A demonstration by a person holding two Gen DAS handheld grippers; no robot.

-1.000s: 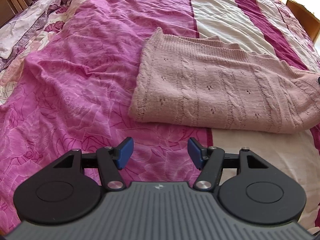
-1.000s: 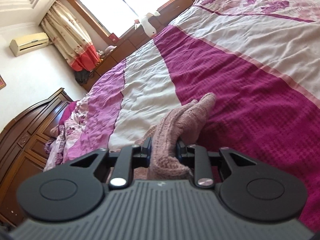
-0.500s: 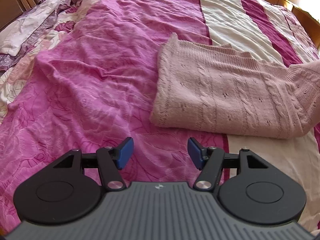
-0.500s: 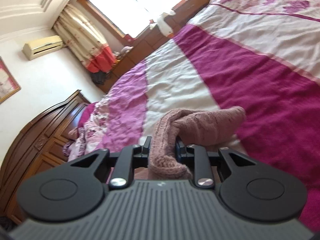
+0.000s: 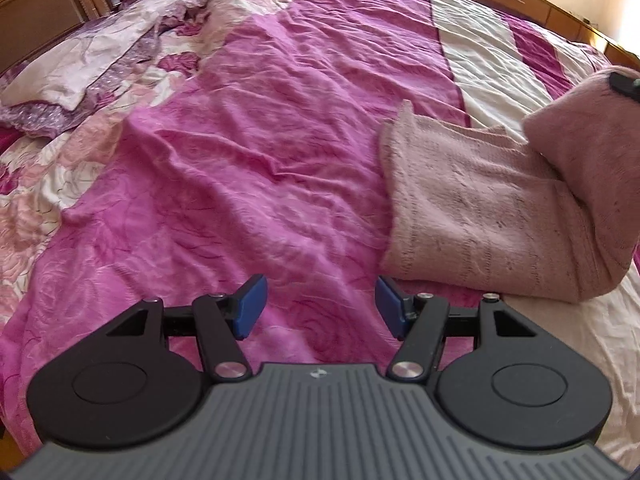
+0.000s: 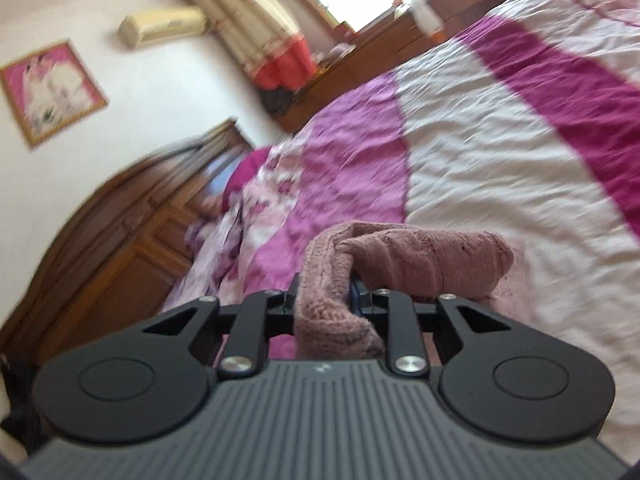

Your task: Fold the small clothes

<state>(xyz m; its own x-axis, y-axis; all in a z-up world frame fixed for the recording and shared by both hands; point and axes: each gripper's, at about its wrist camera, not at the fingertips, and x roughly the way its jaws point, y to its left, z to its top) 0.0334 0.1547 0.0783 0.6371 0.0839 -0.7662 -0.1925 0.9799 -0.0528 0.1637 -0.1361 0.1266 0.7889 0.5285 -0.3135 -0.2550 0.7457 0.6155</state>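
A pale pink knitted sweater (image 5: 480, 220) lies partly folded on the bed, to the right in the left wrist view. Its right end is lifted and curled over towards the left. My right gripper (image 6: 323, 300) is shut on that lifted end of the pink sweater (image 6: 420, 256), and the knit bunches thickly between its fingers. A tip of the right gripper (image 5: 624, 84) shows at the raised fold. My left gripper (image 5: 318, 306) hovers open over the magenta bedspread (image 5: 260, 160), just left of the sweater's near corner, with nothing between its blue pads (image 5: 250, 306).
Crumpled floral bedding (image 5: 100, 64) lies at the far left by the dark wooden headboard (image 6: 120, 232). The bedspread has white and magenta stripes (image 6: 500, 140). A wooden ledge with a white toy (image 6: 428, 8) runs under the window beyond the bed.
My right gripper has carried the sweater's end up and over towards the left, folding it onto the rest. My left gripper has shifted left, so the sweater sits further right in its view.
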